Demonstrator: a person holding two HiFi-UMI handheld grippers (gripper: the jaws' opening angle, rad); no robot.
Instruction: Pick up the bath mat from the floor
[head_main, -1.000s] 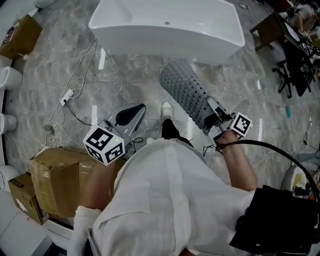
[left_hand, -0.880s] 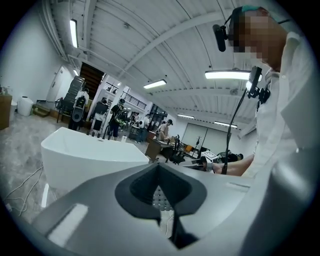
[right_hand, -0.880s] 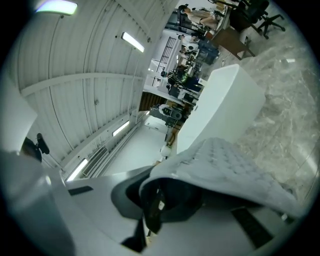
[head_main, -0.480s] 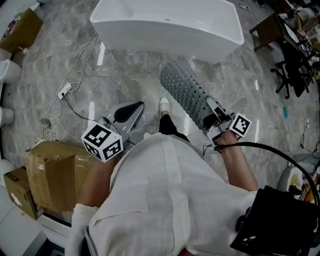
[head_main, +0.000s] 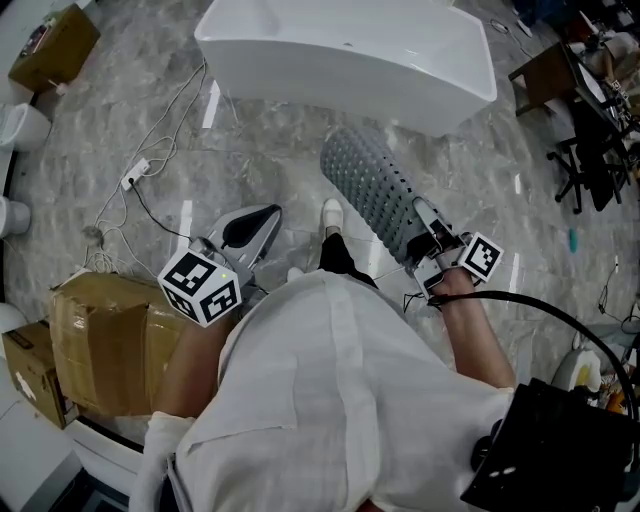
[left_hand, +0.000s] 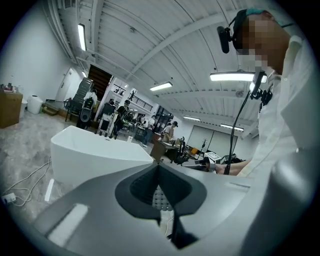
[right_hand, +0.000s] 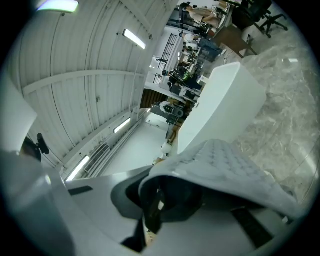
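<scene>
The grey, hole-dotted bath mat (head_main: 372, 185) hangs off the floor, stretched out from my right gripper (head_main: 420, 222) toward the white bathtub (head_main: 340, 50). That gripper is shut on the mat's near edge. In the right gripper view the mat (right_hand: 235, 170) drapes over the closed jaws of the right gripper (right_hand: 157, 194) and hides their tips. My left gripper (head_main: 272, 212) is held out to the left of the mat, apart from it. In its own view the left gripper (left_hand: 157, 165) is shut with nothing between its jaws.
The person's shoe (head_main: 331, 214) stands on the marble floor between the grippers. A taped cardboard box (head_main: 100, 340) sits at the left, with a power strip (head_main: 134, 176) and loose cables beyond it. Dark chairs and a table (head_main: 585, 140) stand at the right.
The left gripper has drifted slightly across the floor view. The right gripper keeps its hold on the mat, which hangs as before.
</scene>
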